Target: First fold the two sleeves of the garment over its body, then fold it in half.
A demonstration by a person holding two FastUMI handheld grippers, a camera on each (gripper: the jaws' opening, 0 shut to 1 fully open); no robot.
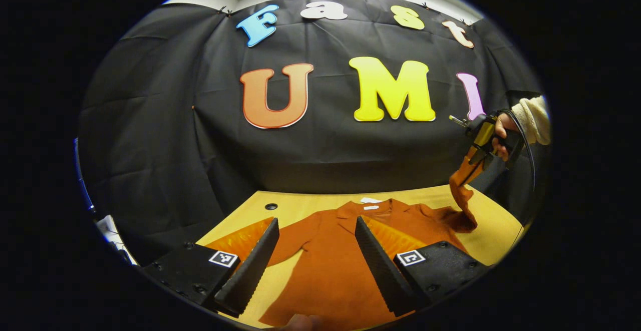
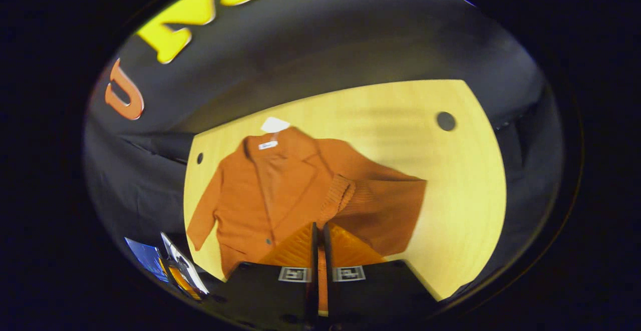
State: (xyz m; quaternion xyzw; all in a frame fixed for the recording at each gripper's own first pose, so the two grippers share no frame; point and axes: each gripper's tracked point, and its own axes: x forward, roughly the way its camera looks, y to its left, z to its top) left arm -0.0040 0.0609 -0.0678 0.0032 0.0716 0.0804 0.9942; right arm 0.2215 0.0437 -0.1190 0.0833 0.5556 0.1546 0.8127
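An orange cardigan (image 1: 325, 266) lies face up on the yellow table (image 1: 300, 203), collar toward the wall. My left gripper (image 1: 316, 228) hovers open over its near half, fingers apart, holding nothing. At the far right a hand (image 1: 501, 130) in a cream sleeve holds my right gripper (image 1: 470, 163), which lifts one cardigan sleeve (image 1: 463, 196) off the table. In the right gripper view, my right gripper (image 2: 319, 227) is shut on that sleeve (image 2: 375, 206), with orange knit pinched between the fingers. The cardigan's body (image 2: 260, 186) lies flat below, and its other sleeve (image 2: 203, 216) stretches out sideways.
The table (image 2: 450, 181) has round cable holes (image 2: 445, 120) (image 1: 271, 206) near its far corners. A white tag (image 2: 274, 124) pokes out at the collar. Black cloth hangs behind the table. Some flat, screen-like items (image 2: 170, 266) sit off the table's edge.
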